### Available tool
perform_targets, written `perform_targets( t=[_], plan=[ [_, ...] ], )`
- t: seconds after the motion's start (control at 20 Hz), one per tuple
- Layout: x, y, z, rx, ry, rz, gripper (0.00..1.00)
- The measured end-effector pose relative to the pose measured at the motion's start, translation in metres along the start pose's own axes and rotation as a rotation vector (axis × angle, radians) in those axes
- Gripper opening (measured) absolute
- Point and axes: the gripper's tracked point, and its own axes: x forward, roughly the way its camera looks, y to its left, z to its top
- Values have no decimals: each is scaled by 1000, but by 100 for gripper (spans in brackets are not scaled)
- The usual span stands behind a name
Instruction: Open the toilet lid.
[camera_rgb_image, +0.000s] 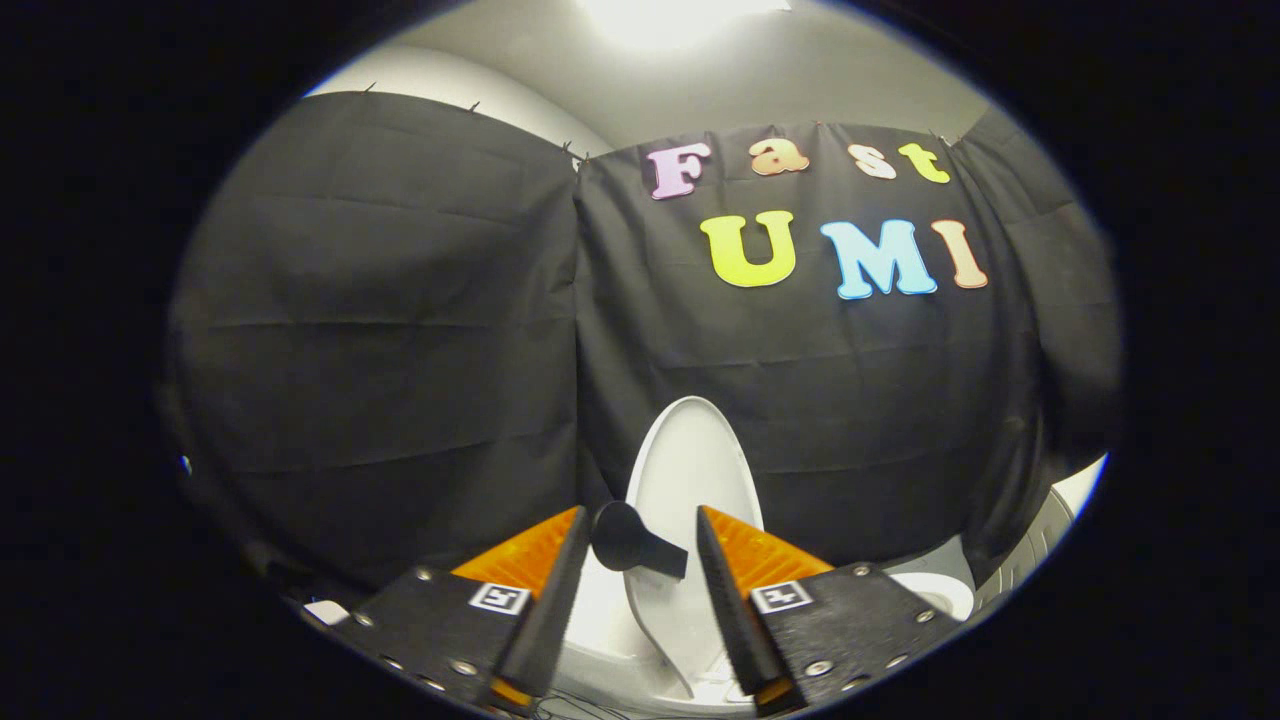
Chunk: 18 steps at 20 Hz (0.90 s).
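Note:
The white toilet lid (690, 450) stands raised, nearly upright, against the black cloth just beyond my fingers. A black knob handle (630, 545) sticks out from the lid's edge and lies between my two fingers. My gripper (640, 512) is open, its fingers standing to either side of the handle with a small gap on each side. Below the fingers lies the white toilet seat and bowl rim (605, 640).
Black cloth walls (380, 330) close the booth on all sides behind the toilet. A white rounded fixture (940, 590) sits low to the right of the right finger, with a pale ribbed object (1040, 540) beyond it. A bright ceiling light (670, 20) shines overhead.

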Motion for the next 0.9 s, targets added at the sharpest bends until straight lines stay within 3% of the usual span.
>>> perform_targets(
  t=[0.1,0.45,0.7,0.9],
  plan=[
    [-12,-18,23,21,-52,3,94],
    [-66,-109,70,-140,-131,-44,95],
    [-110,-173,64,-214,-103,-115,94],
    [-139,-220,55,-200,-106,-176,94]
  ],
)
